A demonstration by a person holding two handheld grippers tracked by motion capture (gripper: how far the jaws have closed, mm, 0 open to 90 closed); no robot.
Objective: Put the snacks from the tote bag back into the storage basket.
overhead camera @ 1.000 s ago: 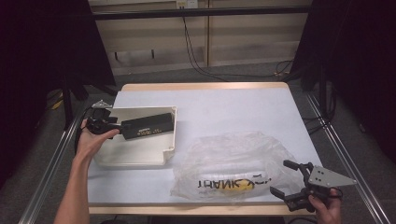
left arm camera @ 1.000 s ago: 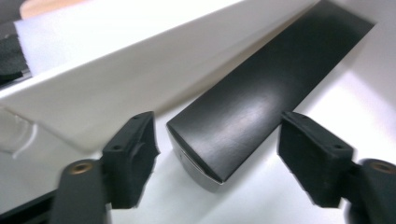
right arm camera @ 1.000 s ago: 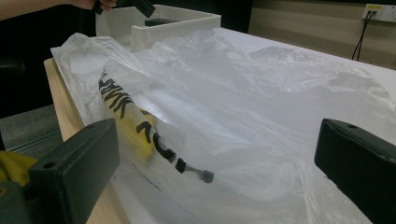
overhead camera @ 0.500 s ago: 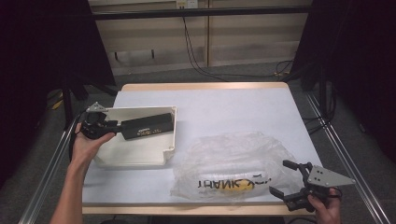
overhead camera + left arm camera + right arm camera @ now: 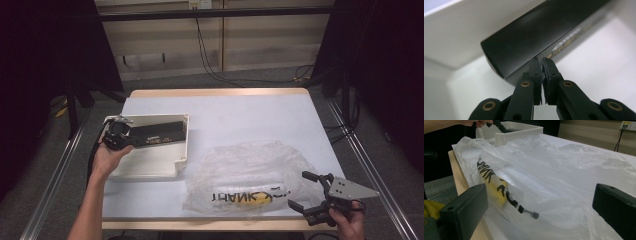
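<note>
White tray [image 5: 150, 162], black box [image 5: 157, 134] lengthwise left-right

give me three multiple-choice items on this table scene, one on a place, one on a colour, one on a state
1. Where does the long black box lie?
A. in the shallow white tray
B. inside the bag
C. on the floor

2. What colour is the lettering on the crumpled clear plastic bag?
A. red
B. black
C. green

3. How do the right claw jaws stand?
A. clamped on the bag
B. shut on nothing
C. wide open

Answers: 1 A, tray walls surround the box; 2 B, the dark letters show through the plastic; 3 C, the jaws stand far apart, bag unpinched.
</note>
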